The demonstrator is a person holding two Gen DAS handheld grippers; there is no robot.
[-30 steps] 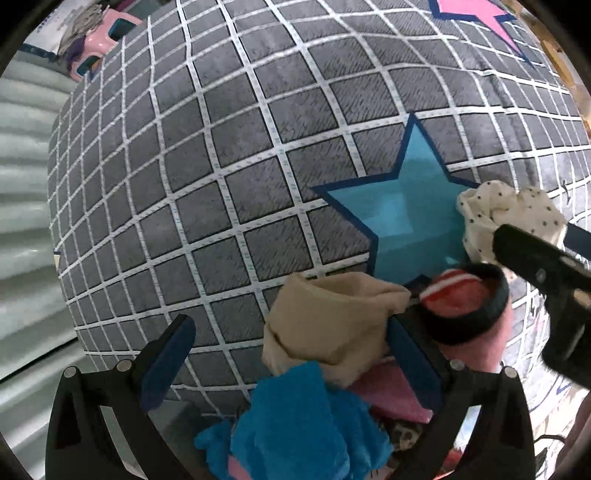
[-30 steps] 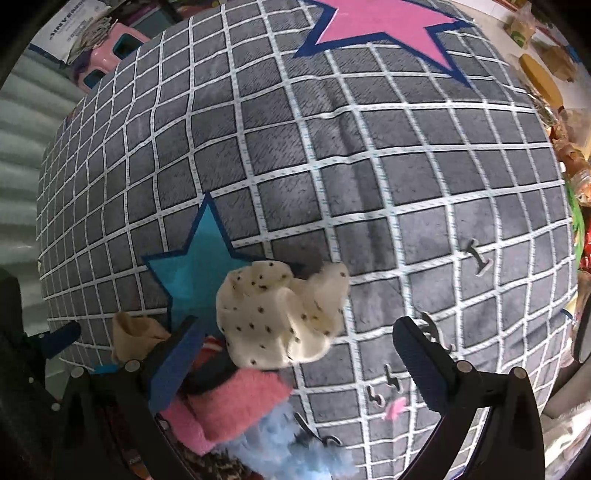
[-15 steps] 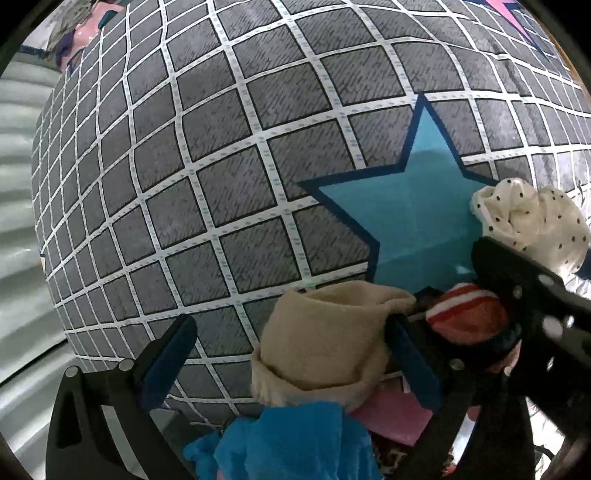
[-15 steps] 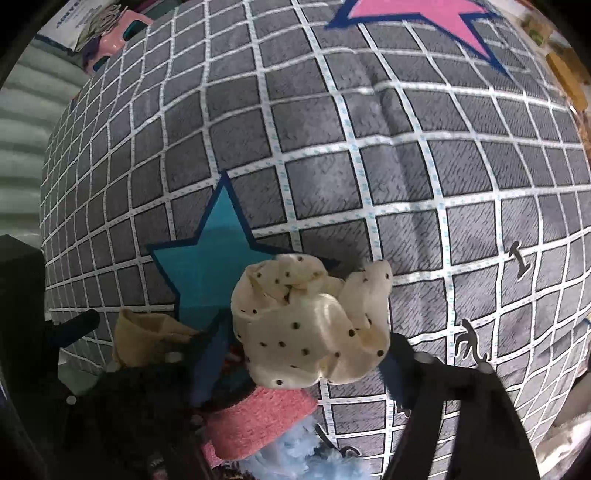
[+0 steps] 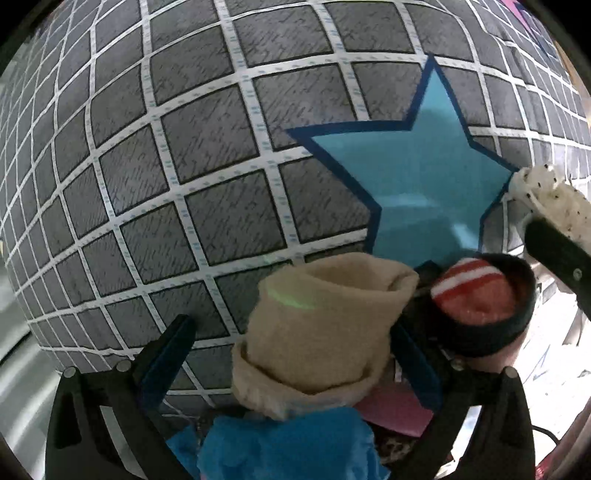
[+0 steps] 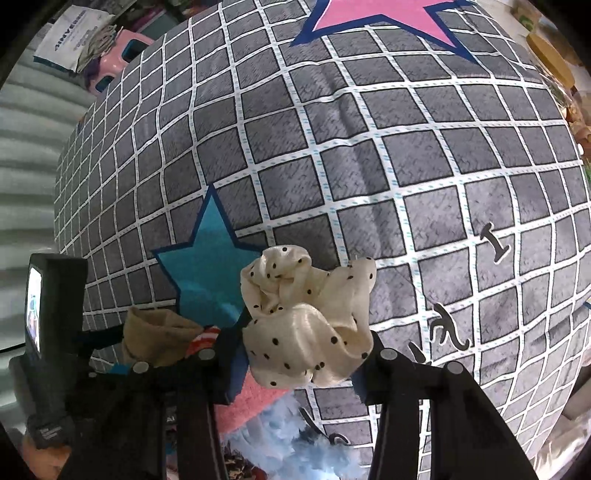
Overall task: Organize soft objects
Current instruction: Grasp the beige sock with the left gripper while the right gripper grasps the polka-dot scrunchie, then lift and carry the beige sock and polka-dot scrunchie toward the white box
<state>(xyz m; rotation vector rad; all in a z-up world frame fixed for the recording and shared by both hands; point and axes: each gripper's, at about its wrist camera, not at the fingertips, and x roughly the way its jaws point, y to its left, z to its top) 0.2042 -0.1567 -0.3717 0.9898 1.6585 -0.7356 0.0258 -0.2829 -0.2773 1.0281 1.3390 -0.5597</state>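
Note:
A pile of soft things lies at the near edge of a grey checked bedspread (image 5: 207,155). My left gripper (image 5: 295,354) is open, its fingers either side of a beige sock (image 5: 317,332). Below the sock lies a blue fluffy cloth (image 5: 288,446); to its right a red-and-white striped sock in a black band (image 5: 480,299). My right gripper (image 6: 299,354) is shut on a cream polka-dot scrunchie (image 6: 306,314), which also shows at the right edge of the left wrist view (image 5: 554,199). The beige sock (image 6: 155,336) and the left gripper's body (image 6: 55,314) show at left in the right wrist view.
A blue star (image 5: 417,177) is printed on the bedspread behind the pile, a pink star (image 6: 376,18) farther back. A pink fuzzy item (image 6: 255,406) and a light blue fluffy one (image 6: 314,450) lie under the right gripper. Clutter sits beyond the bed's far left corner (image 6: 107,55).
The left gripper has moved in so the beige sock lies between its open fingers. The right gripper has closed in on the polka-dot scrunchie and grips it.

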